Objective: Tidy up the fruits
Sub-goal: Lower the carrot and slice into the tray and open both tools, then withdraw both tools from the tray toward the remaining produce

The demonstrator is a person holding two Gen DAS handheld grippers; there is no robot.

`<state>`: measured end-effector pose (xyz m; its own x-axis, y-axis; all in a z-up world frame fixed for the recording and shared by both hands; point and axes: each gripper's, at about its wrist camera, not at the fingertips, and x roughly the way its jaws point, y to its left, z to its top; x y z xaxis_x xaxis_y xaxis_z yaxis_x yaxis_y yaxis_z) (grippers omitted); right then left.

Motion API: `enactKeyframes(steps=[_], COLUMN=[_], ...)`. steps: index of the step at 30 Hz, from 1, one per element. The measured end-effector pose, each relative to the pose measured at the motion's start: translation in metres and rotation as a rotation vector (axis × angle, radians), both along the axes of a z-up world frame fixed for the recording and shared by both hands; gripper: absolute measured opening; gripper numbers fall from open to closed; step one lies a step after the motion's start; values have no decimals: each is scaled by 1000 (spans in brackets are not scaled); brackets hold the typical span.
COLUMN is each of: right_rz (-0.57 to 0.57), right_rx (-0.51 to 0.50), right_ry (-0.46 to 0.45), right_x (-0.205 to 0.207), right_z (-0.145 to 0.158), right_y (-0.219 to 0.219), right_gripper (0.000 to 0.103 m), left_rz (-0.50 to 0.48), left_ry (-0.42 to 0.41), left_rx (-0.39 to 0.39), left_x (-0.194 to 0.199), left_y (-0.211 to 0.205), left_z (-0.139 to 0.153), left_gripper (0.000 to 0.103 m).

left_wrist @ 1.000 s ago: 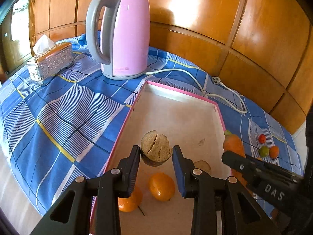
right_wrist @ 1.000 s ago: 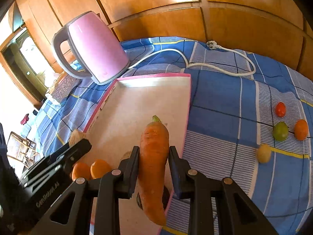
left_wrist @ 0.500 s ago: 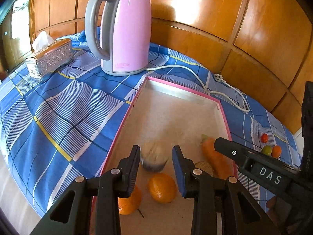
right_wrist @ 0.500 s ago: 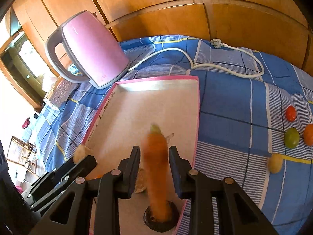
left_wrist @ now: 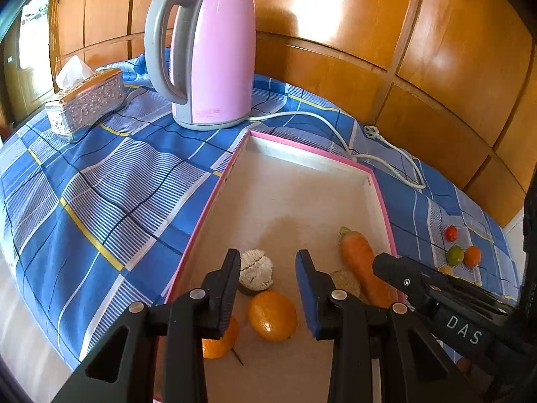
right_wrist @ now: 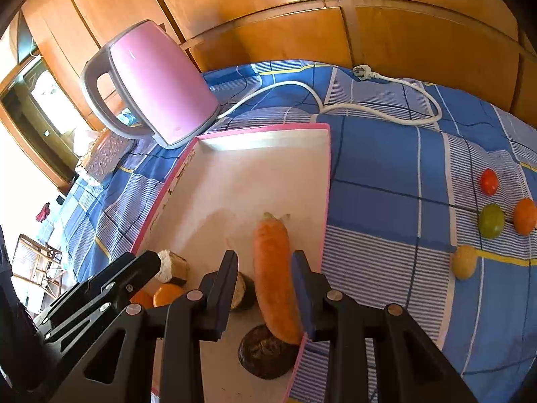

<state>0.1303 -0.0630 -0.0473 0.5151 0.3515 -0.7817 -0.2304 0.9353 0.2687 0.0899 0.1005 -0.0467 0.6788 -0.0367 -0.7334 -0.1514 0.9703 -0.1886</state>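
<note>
A pink-rimmed tray lies on the blue checked cloth. In it lie a cracked beige fruit, two oranges, a carrot, another beige piece and a dark round fruit. My left gripper is open and empty above the beige fruit and oranges. My right gripper is open, its fingers either side of the carrot lying in the tray.
A pink kettle stands behind the tray, its white cord trailing right. A silver tissue box sits far left. Several small fruits lie on the cloth at right: red, green, orange, yellow.
My left gripper opened and let the beige fruit drop into the tray. My right gripper opened and let the carrot drop into the tray by the right rim.
</note>
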Motion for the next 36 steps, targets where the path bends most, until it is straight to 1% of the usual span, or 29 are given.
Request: enactKeyframes(steps=[9,21,36], right_rz=[-9,-58,-151], right_rx=[-20,-34,-33], right_ry=[-32,-64,-64], right_x=[-16,-36,-49], right_z=[7,14,13], right_y=[-9,-30,-72], right_gripper=[33,33,33], left_rz=[-16,-54,-132], left_ry=[-2,-10,-16], left_rx=[-3,1,16], left_x=[-11,-20,-28], left_y=[-7,-24,-54], left_z=[2,7,11], left_gripper=[35,35,35])
